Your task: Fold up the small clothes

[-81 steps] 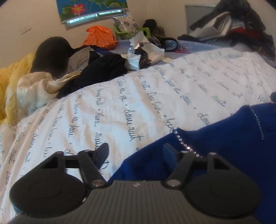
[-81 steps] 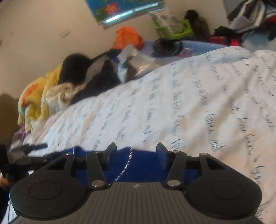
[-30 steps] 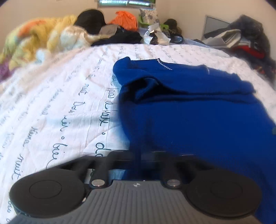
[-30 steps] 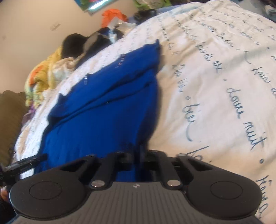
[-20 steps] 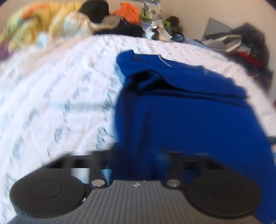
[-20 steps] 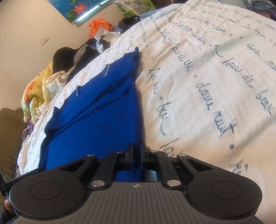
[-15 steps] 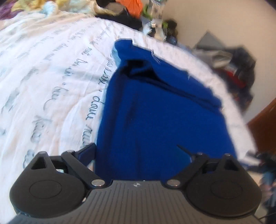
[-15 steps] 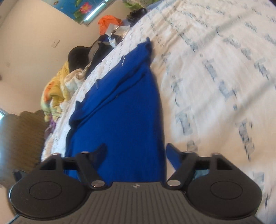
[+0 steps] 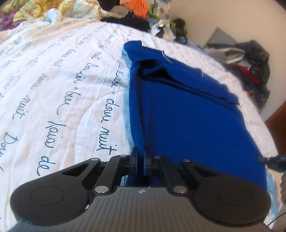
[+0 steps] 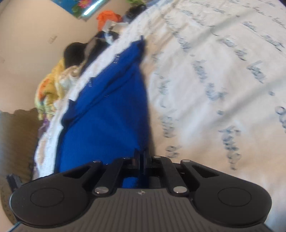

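A blue top point(image 9: 187, 116) lies spread on the white bedspread point(image 9: 53, 89), its far part folded over with a line of small studs. My left gripper point(image 9: 140, 157) is at the garment's near left corner; its jaws are closing, with the blue hem pinched between the pads. In the right wrist view the same blue top point(image 10: 107, 116) runs away from me. There my right gripper point(image 10: 142, 157) is shut on its near right corner, the fabric clamped between the fingers.
The bedspread point(image 10: 214, 71) carries handwritten lettering. Loose clothes are heaped at the bed's far end: yellow bedding point(image 9: 35, 10), dark garments point(image 9: 132, 21), an orange bag point(image 9: 135, 7). More clothes point(image 9: 250, 58) pile up at the right wall. A brown armchair point(image 10: 16, 139) stands left.
Both grippers opened about half a second ago and have closed again on the blue top's near corners. The views have rolled and shifted sideways along the hem.
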The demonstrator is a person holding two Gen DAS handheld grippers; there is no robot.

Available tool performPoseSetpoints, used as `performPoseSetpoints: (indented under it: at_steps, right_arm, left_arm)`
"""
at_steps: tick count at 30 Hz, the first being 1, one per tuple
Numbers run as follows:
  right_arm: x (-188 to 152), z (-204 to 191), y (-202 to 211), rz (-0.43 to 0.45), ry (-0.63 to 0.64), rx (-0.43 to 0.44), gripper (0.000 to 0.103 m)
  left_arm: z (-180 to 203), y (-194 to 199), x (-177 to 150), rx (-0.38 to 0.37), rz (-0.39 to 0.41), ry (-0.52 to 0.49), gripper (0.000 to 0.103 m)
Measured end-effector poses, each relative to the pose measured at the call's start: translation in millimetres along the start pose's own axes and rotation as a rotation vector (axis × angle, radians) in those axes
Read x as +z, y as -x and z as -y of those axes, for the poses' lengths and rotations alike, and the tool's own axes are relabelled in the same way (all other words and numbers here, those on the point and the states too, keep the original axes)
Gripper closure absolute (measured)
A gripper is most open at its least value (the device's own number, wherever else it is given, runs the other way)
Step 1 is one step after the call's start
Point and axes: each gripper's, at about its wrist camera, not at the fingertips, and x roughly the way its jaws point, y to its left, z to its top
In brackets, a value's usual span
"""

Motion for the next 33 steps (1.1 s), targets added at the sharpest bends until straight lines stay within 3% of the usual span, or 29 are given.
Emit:
performPoseSetpoints:
  at_steps: [1,3,5,6,7,10,12,13,14,15,20,22,24,25,26,28,29,30,31,33]
  right_arm:
    - [-4,2,-2,0.001,-0.015,0.03,0.099]
    - [-11,-1,-3,-0.025,-0.061,0.048,0.096]
    - [-20,-10,0,-0.07,-0.071,0.072,0.083]
    - [-28,-14,3,-0.094,-0.064,0.108,0.064]
    - [-35,-17,7,-0.118,-0.061,0.141,0.051]
    - [-61,-19,14,-0.162,-0.095,0.202,0.05]
    - [-70,-19,13,-0.154,-0.119,0.225,0.057]
    - [-72,-22,11,-0.164,-0.099,0.197,0.086]
    - [-72,-26,5,-0.189,-0.066,0.149,0.099]
    - [-71,-27,6,-0.185,-0.048,0.147,0.099]
    - [-63,-18,34,-0.135,0.032,0.032,0.099]
    - [-68,-12,33,-0.134,-0.006,0.072,0.099]
    - [-72,-18,35,-0.121,-0.01,0.041,0.095]
    - [-72,-24,41,-0.1,0.005,0.002,0.091]
    - [-71,-33,48,-0.052,0.024,-0.036,0.088]
    - [-61,-60,50,0.031,0.114,-0.104,0.06]
    - [-53,-74,46,0.073,0.169,-0.128,0.051]
    - [-46,-90,35,0.113,0.213,-0.141,0.035]
    - [-37,-106,19,0.153,0.261,-0.147,0.027]
    - [-21,-132,-23,0.2,0.342,-0.15,0.028]
  left_arm:
    - [-5,1,0,-0.019,-0.005,0.028,0.087]
    - [-15,8,1,-0.092,-0.041,0.103,0.07]
    - [-19,19,-6,-0.158,-0.059,0.166,0.023]
    - [-20,25,-14,-0.177,-0.065,0.185,0.017]
    - [-19,30,-22,-0.197,-0.074,0.194,0.016]
    - [-12,41,-45,-0.239,-0.074,0.225,0.019]
    - [-6,42,-53,-0.218,-0.059,0.226,0.042]
    - [-3,38,-54,-0.179,-0.078,0.206,0.088]
    - [-1,34,-54,-0.144,-0.101,0.199,0.094]
    - [-4,34,-52,-0.147,-0.098,0.208,0.097]
    - [-10,45,-56,-0.104,-0.077,0.126,0.091]
    - [-7,49,-59,-0.095,-0.072,0.101,0.086]
    - [-4,63,-59,-0.051,-0.05,0.071,0.083]
    - [-1,73,-57,-0.013,-0.018,0.052,0.07]
    - [5,81,-51,0.017,0.031,0.021,0.048]
    - [22,86,-34,0.036,0.137,-0.024,0.013]
    - [33,81,-25,0.037,0.177,-0.044,0.004]
    - [49,68,-14,0.043,0.211,-0.074,0.006]
    - [66,51,-5,0.059,0.228,-0.103,0.011]
    - [92,9,8,0.09,0.205,-0.117,0.021]
